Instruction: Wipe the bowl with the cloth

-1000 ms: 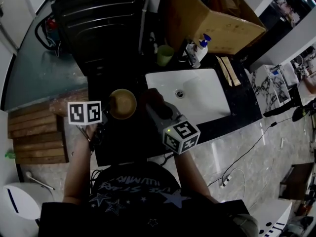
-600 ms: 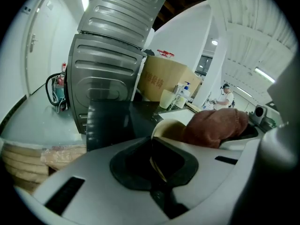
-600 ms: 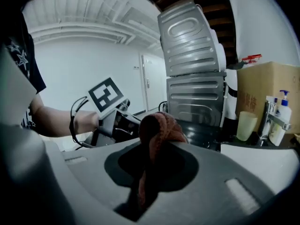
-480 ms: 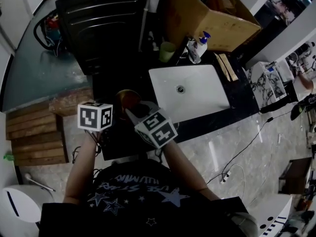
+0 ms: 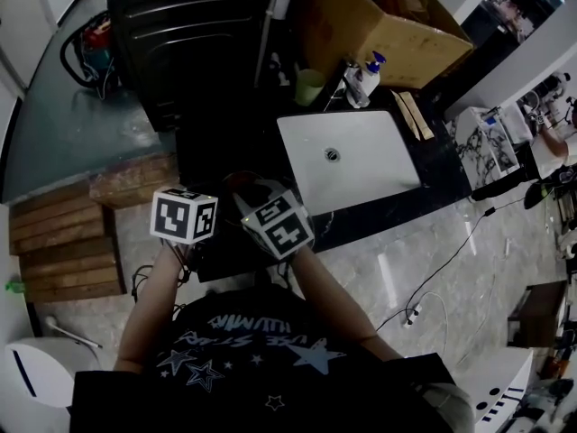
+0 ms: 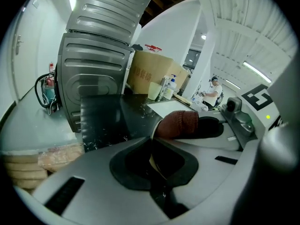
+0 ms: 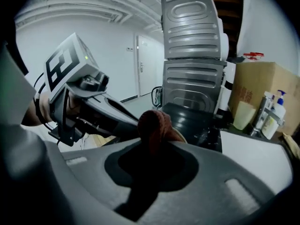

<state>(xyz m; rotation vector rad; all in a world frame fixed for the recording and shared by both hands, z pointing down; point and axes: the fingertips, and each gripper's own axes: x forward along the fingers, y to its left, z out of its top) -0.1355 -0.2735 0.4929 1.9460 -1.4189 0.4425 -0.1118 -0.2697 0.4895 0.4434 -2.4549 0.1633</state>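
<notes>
Bowl (image 6: 154,162) in left hand-held gripper (image 6: 153,144), cloth (image 7: 154,123) in right hand-held gripper (image 7: 152,146).

The rust-red knitted cloth (image 7: 153,123) is glowing warm against the pale grey plastic right gripper (image 7: 152,161), whose pads are showing black. The matching pale grey left gripper (image 6: 154,149) is framing the cream edge of the tan round bowl (image 6: 153,163). Both cubes are wearing black square markers on white. The white rectangular sink (image 5: 361,165) is standing out from the glossy black countertop (image 5: 216,142). The plastic cup (image 5: 309,87) is looking pale green, the cardboard box (image 5: 406,43) brown. The person's dark shirt (image 5: 252,350) is showing pale stars and lettering.
</notes>
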